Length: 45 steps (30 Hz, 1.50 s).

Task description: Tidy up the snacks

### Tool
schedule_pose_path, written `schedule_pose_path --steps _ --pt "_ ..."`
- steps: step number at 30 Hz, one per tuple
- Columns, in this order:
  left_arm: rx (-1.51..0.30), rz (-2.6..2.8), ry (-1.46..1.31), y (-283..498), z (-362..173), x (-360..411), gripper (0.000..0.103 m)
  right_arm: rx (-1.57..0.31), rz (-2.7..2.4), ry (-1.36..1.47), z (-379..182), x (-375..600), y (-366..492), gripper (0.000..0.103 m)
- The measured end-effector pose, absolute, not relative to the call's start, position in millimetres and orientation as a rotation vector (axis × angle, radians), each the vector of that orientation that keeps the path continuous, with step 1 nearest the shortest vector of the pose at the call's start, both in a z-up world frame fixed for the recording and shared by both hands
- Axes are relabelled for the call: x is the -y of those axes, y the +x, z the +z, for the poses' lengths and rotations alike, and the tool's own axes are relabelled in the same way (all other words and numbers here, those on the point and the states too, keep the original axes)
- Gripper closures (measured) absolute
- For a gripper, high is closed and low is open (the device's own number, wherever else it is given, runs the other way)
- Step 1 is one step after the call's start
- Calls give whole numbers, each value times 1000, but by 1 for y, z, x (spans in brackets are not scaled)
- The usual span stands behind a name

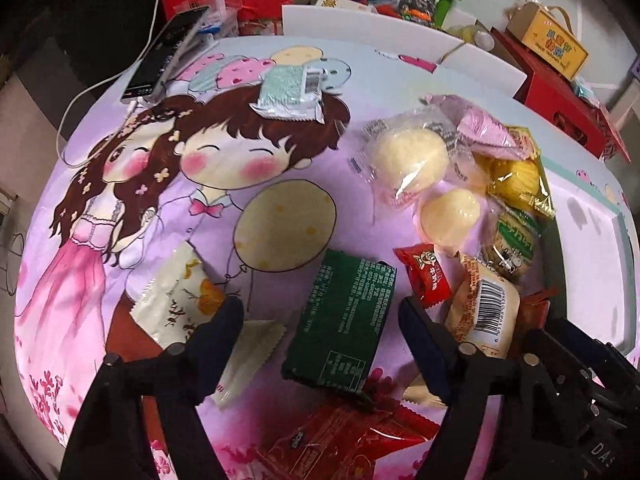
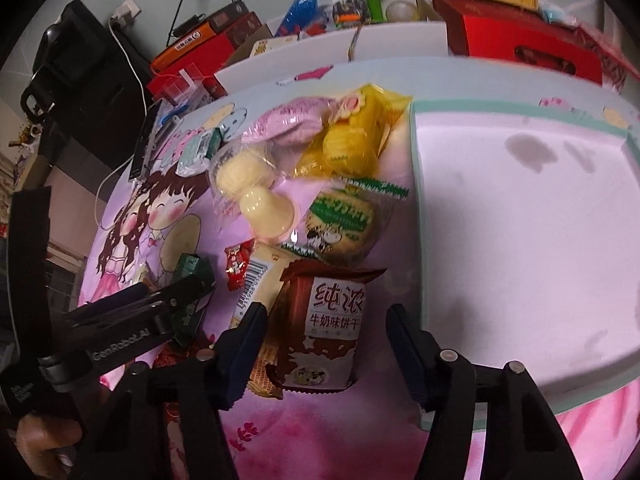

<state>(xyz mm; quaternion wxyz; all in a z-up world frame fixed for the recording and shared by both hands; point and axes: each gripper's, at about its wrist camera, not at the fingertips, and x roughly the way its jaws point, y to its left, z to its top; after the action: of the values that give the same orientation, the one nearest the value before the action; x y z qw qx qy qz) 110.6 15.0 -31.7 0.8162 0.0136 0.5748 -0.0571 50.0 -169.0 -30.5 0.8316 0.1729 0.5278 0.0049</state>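
Observation:
Snack packets lie on a cartoon-print cloth. My left gripper is open, its fingers on either side of a dark green packet; I cannot tell whether they touch it. A white packet lies to its left and a small red candy packet and a barcode packet to its right. My right gripper is open around a brown milk-biscuit packet. Beyond it lie a green-edged biscuit packet, pale round cakes, a yellow packet and a pink packet.
A white tray with a teal rim lies right of the pile. Red boxes, a white bin wall and a phone on a cable line the far edge. A mint packet lies apart at the back.

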Motion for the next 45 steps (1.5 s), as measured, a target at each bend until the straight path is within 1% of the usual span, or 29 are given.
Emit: schedule_pose_path --steps 1,3,8,11,12,13,15,18,19,26,34,39,45 --pt "-1226 -121 39 111 -33 -13 27 -1123 9 370 -32 169 50 38" --pt "-1221 -118 60 111 -34 -11 29 -1124 8 365 -34 169 51 38" --pt "-1255 -143 58 114 -46 -5 46 -1132 25 364 -35 164 53 38" --pt "-1262 -148 65 115 -50 -2 49 -1146 35 382 -41 164 55 38" --pt "-1260 -148 67 115 -51 -2 51 -1147 32 381 -42 164 55 42" --pt "-1257 -151 67 115 -50 -1 53 -1148 30 383 -42 165 54 49" --pt "-1252 -153 70 114 -50 1 54 -1151 33 397 -44 166 54 52" --pt "-1248 -156 79 114 -51 3 58 -1148 50 417 -44 167 54 59" --pt "-1247 -158 79 114 -50 3 59 -1145 51 418 -43 167 54 60" --pt "-1233 -152 74 107 -35 1 60 -1110 51 409 -30 168 49 60" --pt "-1156 -174 84 95 -3 5 60 -1044 57 392 -1 172 40 60" --pt "-1122 -218 95 88 11 21 60 -1035 -3 375 6 189 35 60" --pt "-1133 -277 129 87 12 48 60 -1028 -99 386 7 224 31 60"
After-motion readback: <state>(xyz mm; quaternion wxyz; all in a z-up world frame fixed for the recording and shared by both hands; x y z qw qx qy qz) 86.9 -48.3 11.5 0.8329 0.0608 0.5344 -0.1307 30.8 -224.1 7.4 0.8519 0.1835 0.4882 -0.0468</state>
